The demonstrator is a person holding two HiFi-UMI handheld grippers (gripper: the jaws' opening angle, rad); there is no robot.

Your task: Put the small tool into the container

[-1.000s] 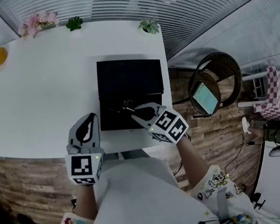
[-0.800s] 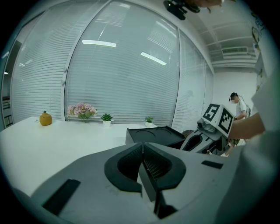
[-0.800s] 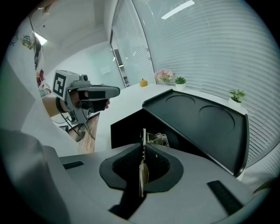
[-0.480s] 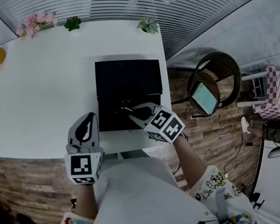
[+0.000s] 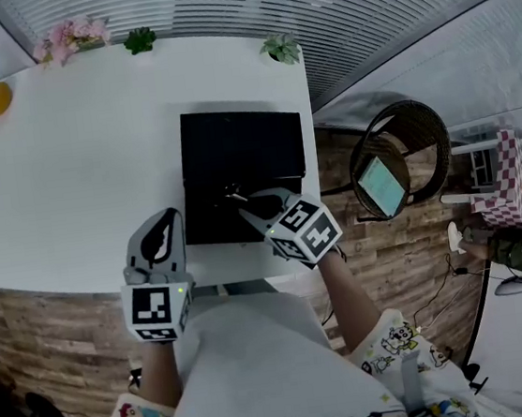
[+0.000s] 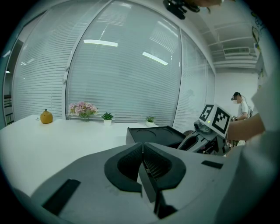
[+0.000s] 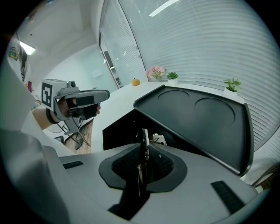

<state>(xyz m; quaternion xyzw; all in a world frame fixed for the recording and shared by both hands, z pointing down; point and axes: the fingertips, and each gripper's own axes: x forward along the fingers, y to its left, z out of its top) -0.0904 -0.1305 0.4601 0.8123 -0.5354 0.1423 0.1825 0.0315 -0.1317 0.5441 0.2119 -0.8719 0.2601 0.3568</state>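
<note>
Table (image 5: pixel 78 178): white, fills the upper left of the head view; no writing. Container (image 5: pixel 239 144): black box at centre frame, lid raised and leaning back, open compartment on its near side; no label or brand visible. Left gripper (image 6: pixel 142 151): jaws together, nothing between them, parked at the table's near edge, lower left of the head view, just beside the container and apart from it. Right gripper (image 7: pixel 142 151): jaws clamped on the tool, angled down over the near compartment, centre of the head view. Tool (image 7: pixel 143 139): small, thin, metal, held edgewise between the pads, with a second pale piece jutting out beside it; it sits above the compartment and is not yet inside. Risks, judged: the thin edgewise grip may let the tool twist or slip; the jutting piece may catch on the container wall or on the lid; a release from too high may bounce it out onto the table. Writing: only black-and-white square markers on both gripper cubes; no legible text anywhere.
</note>
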